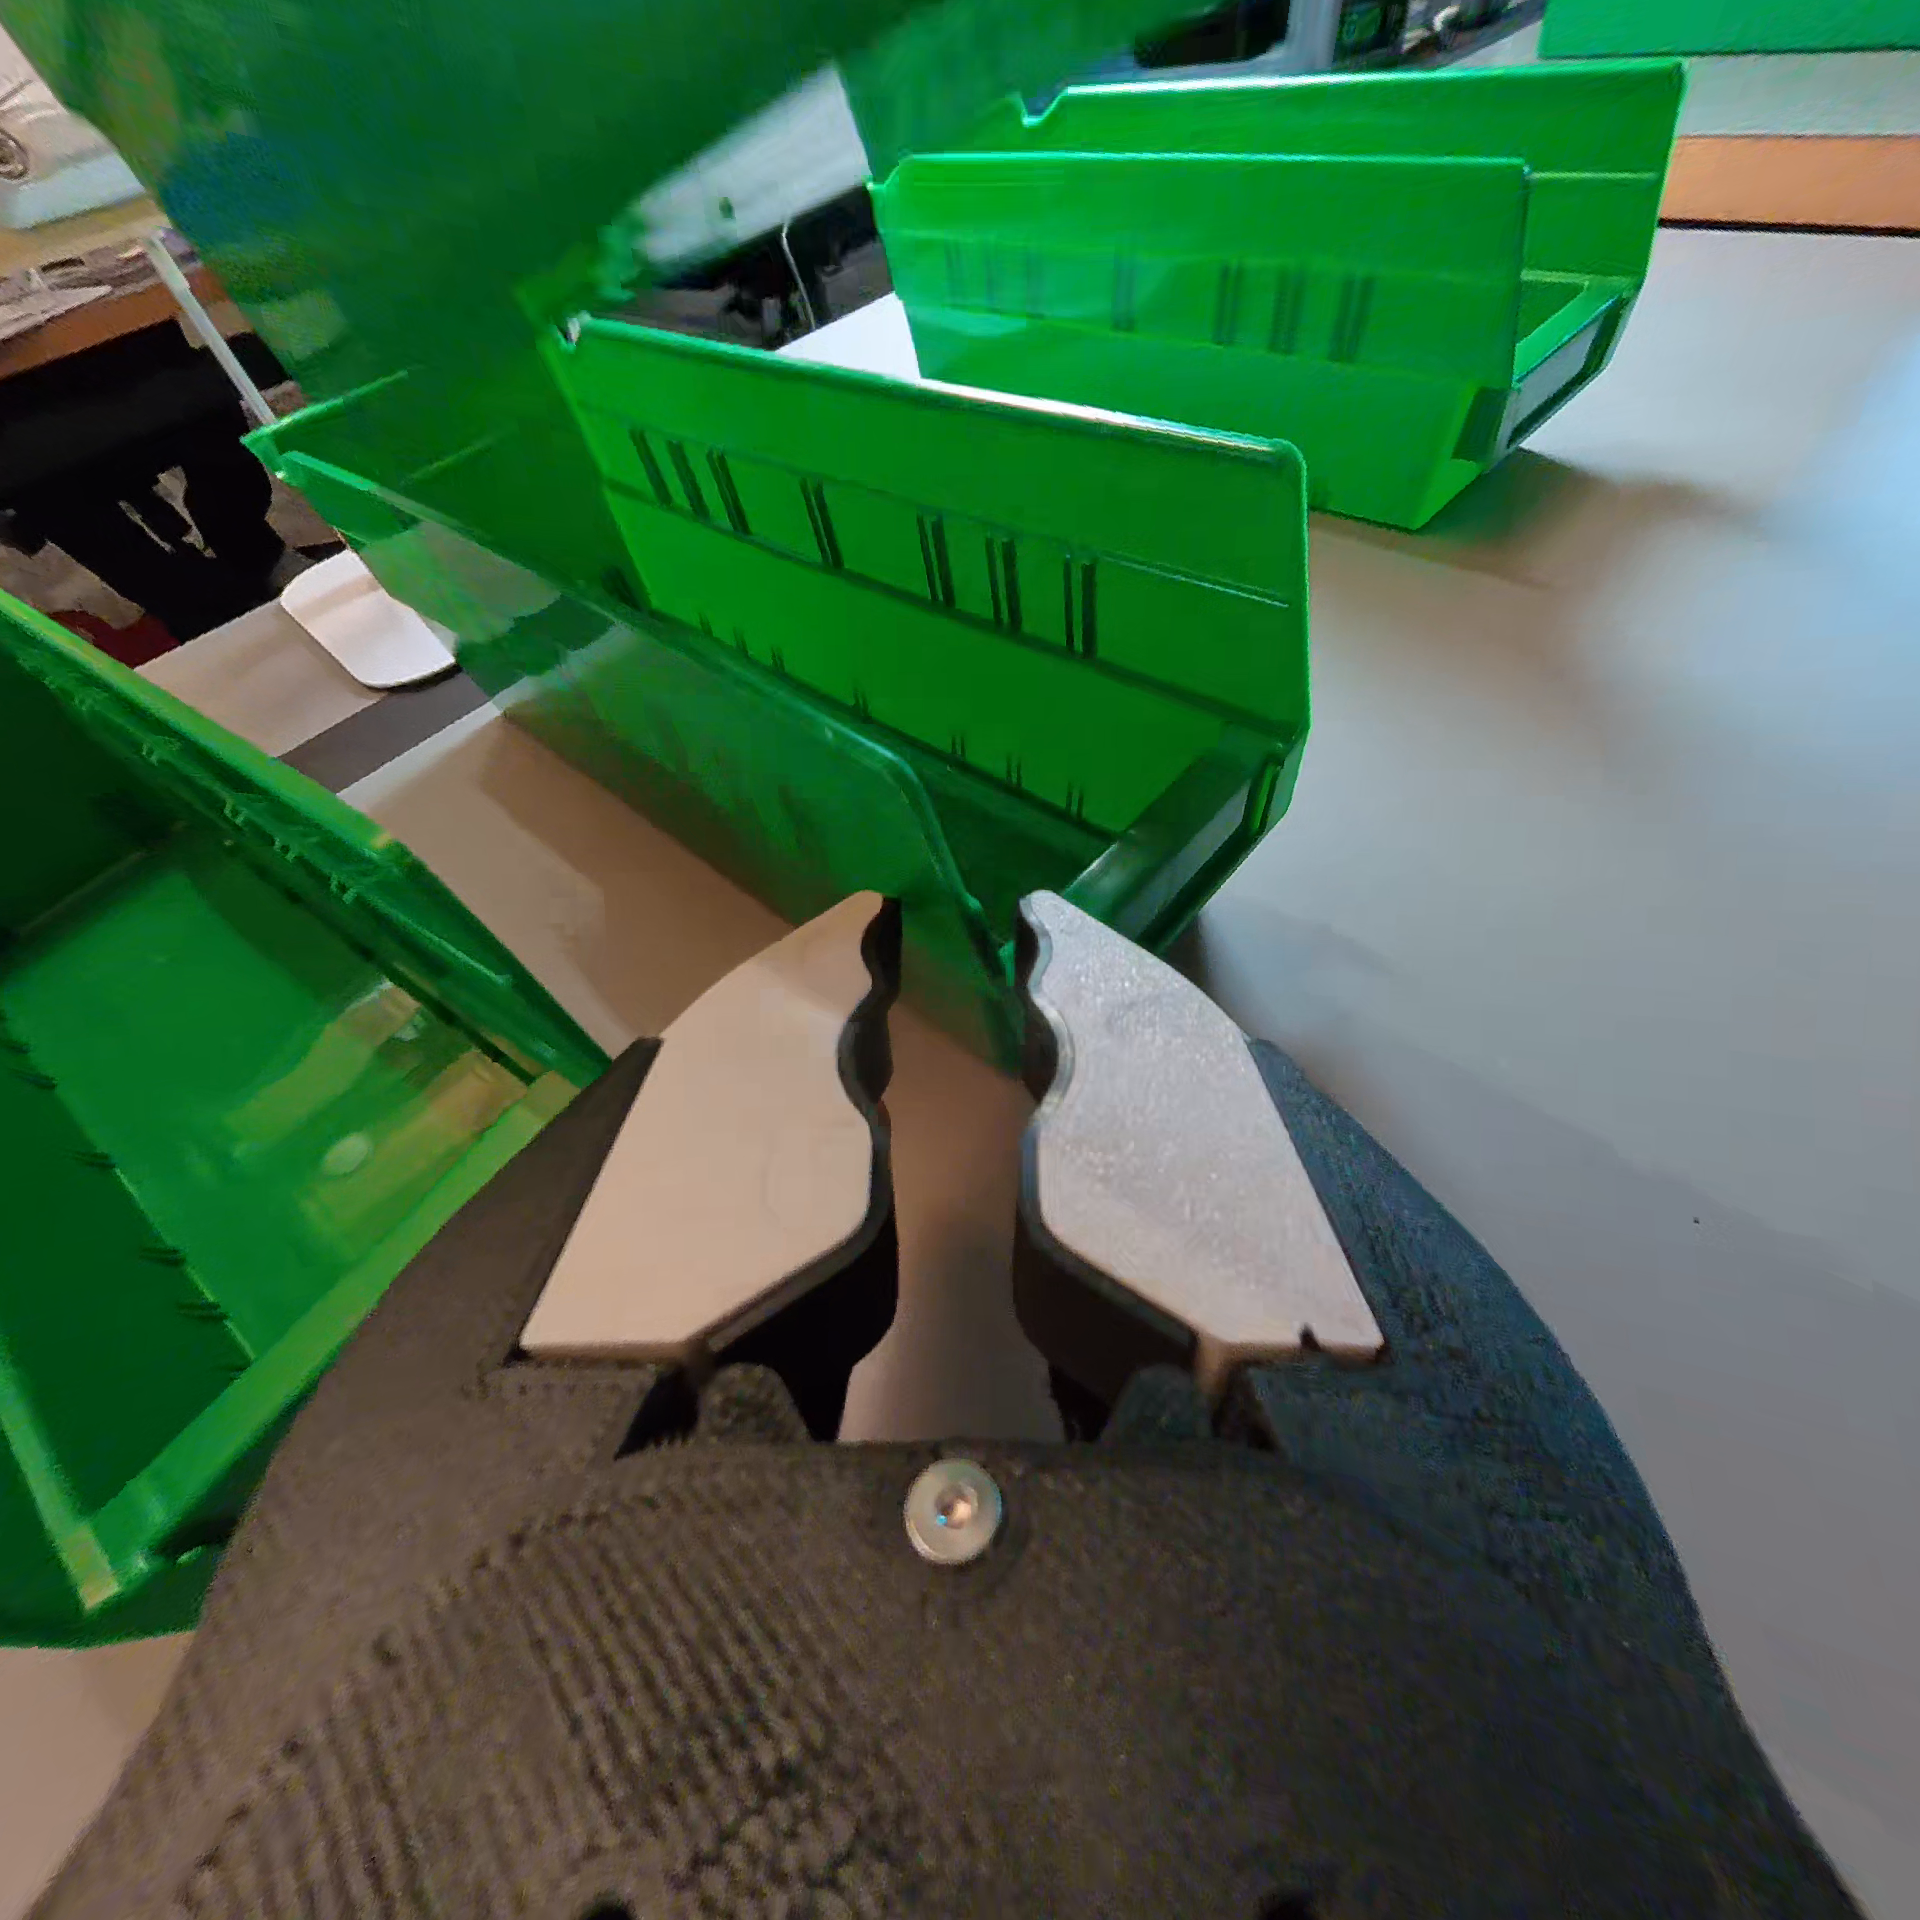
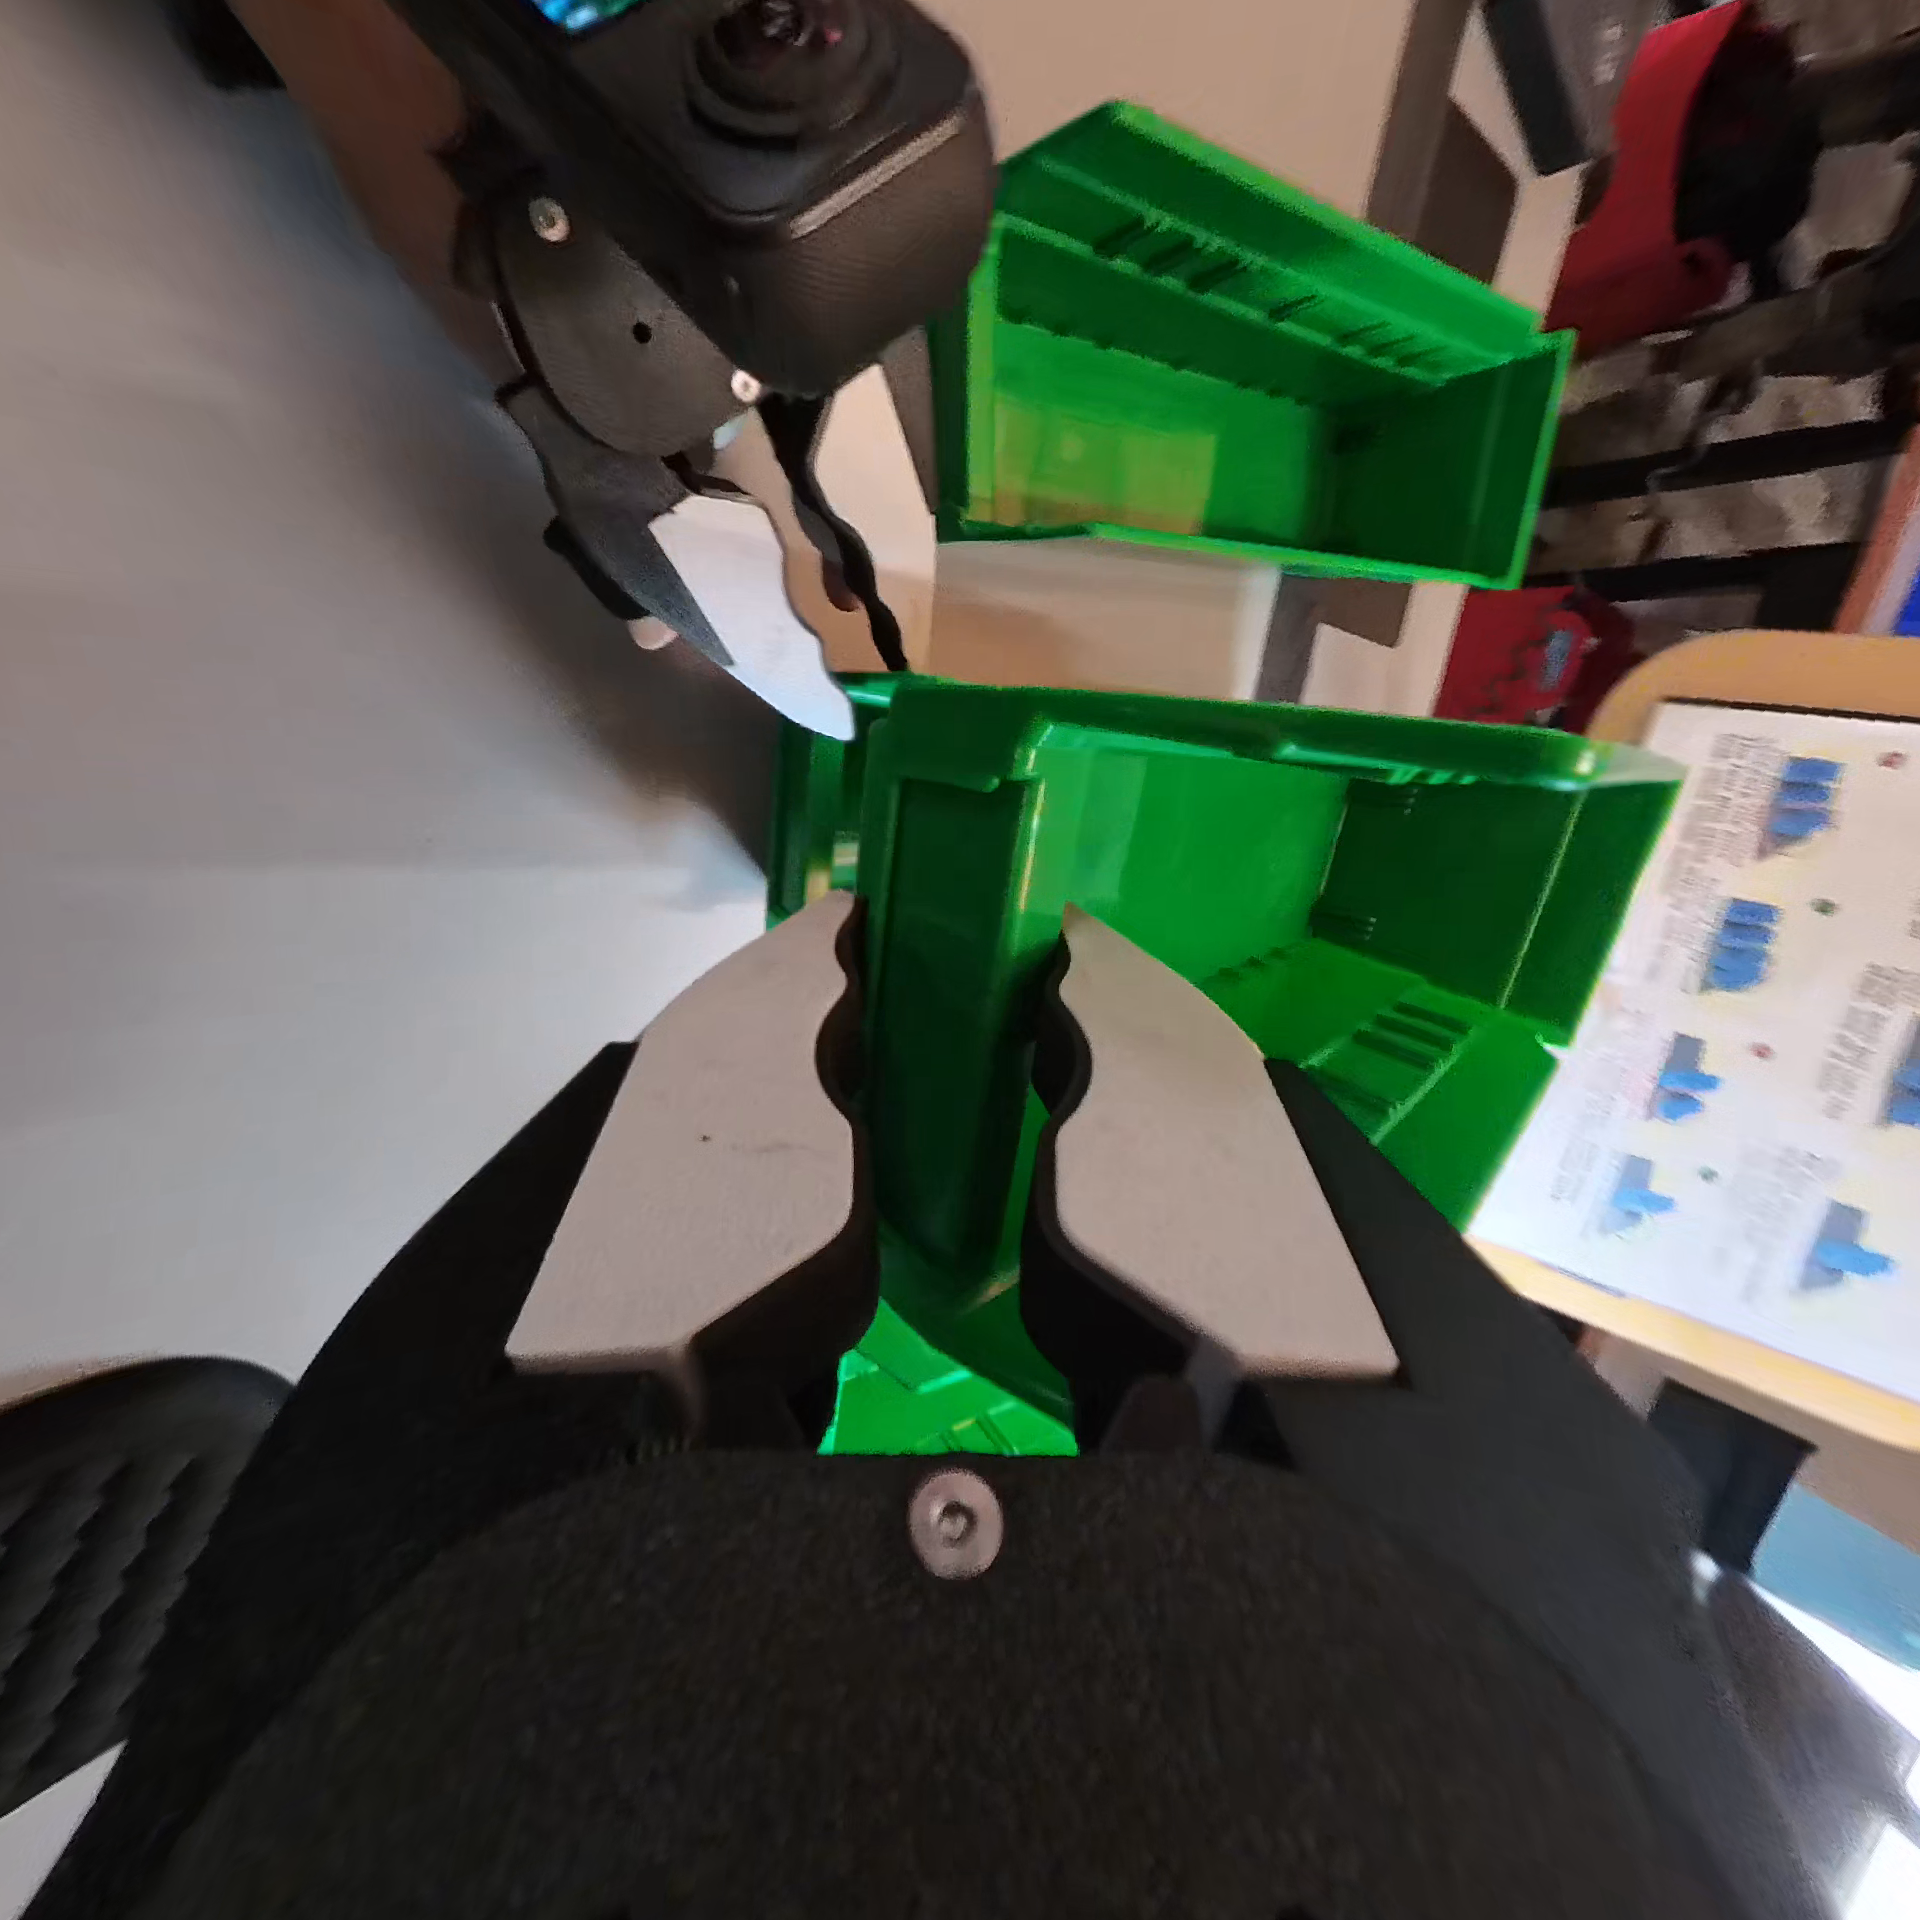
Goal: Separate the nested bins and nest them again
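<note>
Fingers of the left gripper straddle the thin side wall of a green bin on the grey table — a gap shows on each side, so whether they pinch it I cannot tell. Right gripper clamps the front lip of a lifted bin, tilted up. Left of the left fingers, another bin; beyond them, a far bin pair — nested.

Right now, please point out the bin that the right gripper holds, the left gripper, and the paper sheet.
Held bin (image 2: 951,1039): right wrist view, on its front lip.
Left gripper (image 1: 951,925): left wrist view, between its fingertips.
Paper sheet (image 2: 1714,1091): right wrist view, on its middle.
</note>
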### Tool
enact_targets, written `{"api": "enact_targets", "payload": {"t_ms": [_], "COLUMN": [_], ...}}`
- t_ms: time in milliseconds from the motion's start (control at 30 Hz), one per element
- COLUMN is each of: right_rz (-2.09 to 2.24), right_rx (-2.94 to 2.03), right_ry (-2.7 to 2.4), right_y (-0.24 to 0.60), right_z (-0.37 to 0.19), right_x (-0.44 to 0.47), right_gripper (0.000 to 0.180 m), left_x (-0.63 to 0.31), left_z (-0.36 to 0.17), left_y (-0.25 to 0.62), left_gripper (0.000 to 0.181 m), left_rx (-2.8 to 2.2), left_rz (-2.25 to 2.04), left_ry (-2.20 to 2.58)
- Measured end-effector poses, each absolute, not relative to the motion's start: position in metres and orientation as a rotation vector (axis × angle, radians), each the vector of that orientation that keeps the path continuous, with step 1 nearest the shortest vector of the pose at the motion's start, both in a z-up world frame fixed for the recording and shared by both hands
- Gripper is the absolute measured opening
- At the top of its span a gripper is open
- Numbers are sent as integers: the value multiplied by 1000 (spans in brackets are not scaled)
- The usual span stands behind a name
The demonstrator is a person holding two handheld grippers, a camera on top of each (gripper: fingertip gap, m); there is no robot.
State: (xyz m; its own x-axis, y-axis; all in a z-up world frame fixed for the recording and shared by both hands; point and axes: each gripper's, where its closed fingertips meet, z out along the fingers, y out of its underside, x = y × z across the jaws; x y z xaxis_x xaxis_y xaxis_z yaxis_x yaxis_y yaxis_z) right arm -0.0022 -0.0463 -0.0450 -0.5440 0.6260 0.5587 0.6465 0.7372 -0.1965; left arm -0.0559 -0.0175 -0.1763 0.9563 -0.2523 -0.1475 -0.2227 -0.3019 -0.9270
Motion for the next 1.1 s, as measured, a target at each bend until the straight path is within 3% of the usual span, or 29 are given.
{"api": "enact_targets", "payload": {"t_ms": [233, 500, 700, 1100], "right_rz": [-140, -280, -281, -384], "right_rx": [-966, -1051, -1125, -1010], "right_ry": [-2156, -2087, -2120, -2137], "right_y": [-24, 44, 73, 78], "right_z": [-7, -110, -185, -217], "right_x": [43, 70, 71, 64], "right_gripper": [28, 28, 29, 30], "left_x": [-53, -60, -78, -75], "left_z": [-161, -131, -138, -153], "left_y": [-37, -67, -71, -68], "left_gripper": [34, 37, 36, 36], "left_rx": [-1827, -1743, -1771, -1816], "left_rz": [1, -30, -27, -20], "left_ry": [397, 348, 290, 309]}}
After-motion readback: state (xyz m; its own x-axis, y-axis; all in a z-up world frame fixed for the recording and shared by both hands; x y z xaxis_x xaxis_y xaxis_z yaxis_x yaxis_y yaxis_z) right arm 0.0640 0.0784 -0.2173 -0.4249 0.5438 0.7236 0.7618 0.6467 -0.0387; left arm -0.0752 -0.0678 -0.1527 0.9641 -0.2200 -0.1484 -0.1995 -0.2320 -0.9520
